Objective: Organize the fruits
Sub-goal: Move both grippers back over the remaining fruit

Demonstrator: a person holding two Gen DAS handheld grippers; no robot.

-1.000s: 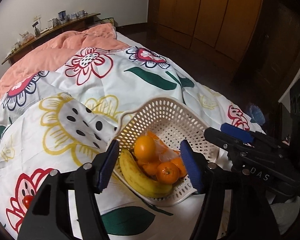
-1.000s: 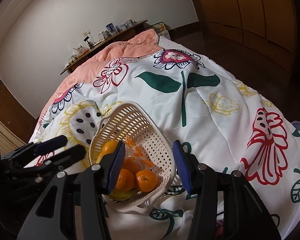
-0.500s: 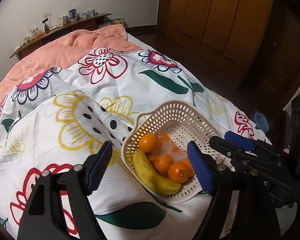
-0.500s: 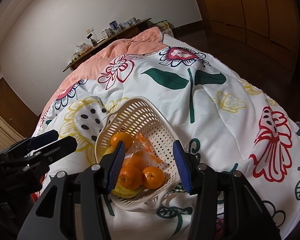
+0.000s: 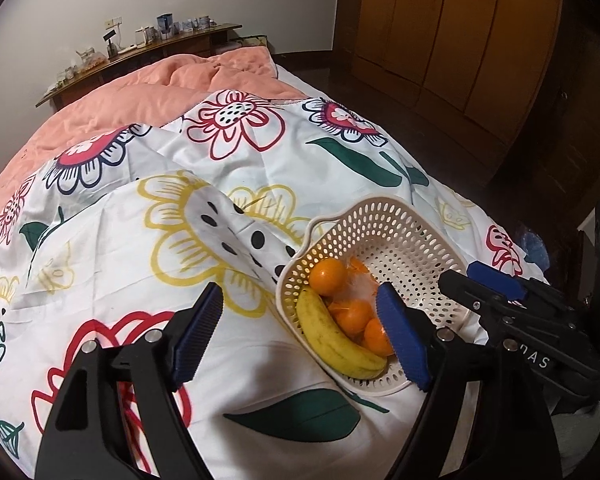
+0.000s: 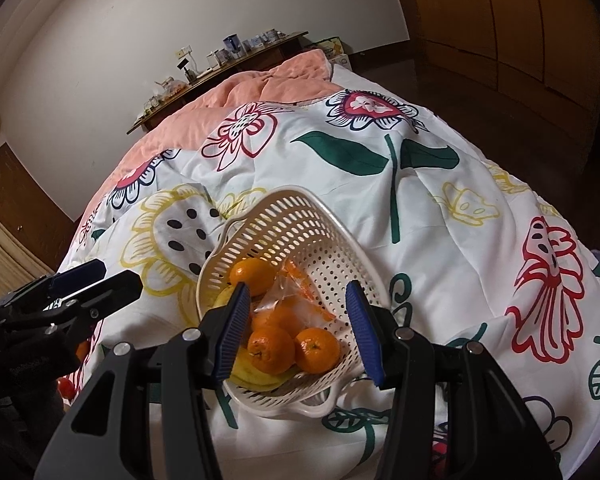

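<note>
A cream perforated basket [image 5: 404, 236] [image 6: 296, 220] sits tilted on the floral bedspread. It holds a banana [image 5: 332, 336] [image 6: 256, 378], a loose orange [image 5: 327, 276] [image 6: 254, 276] and several oranges in a clear bag [image 5: 352, 312] [image 6: 288, 336]. My left gripper [image 5: 300, 336] is open and empty, over the bedspread just left of the basket. My right gripper [image 6: 296, 328] is open and empty, above the basket's near end; it also shows in the left wrist view [image 5: 484, 280]. The left gripper shows at the left edge of the right wrist view [image 6: 92, 280].
The bed has a white floral bedspread [image 5: 180, 220] and a peach quilt [image 5: 140, 100] at the far end. A wooden shelf with small items [image 5: 140, 48] lines the wall. Wooden wardrobes [image 5: 460, 40] stand right. A small red fruit [image 6: 66, 386] lies at the left.
My left gripper has opened wider and shifted left, away from the basket. My right gripper has risen slightly over the basket. The fruit has not moved.
</note>
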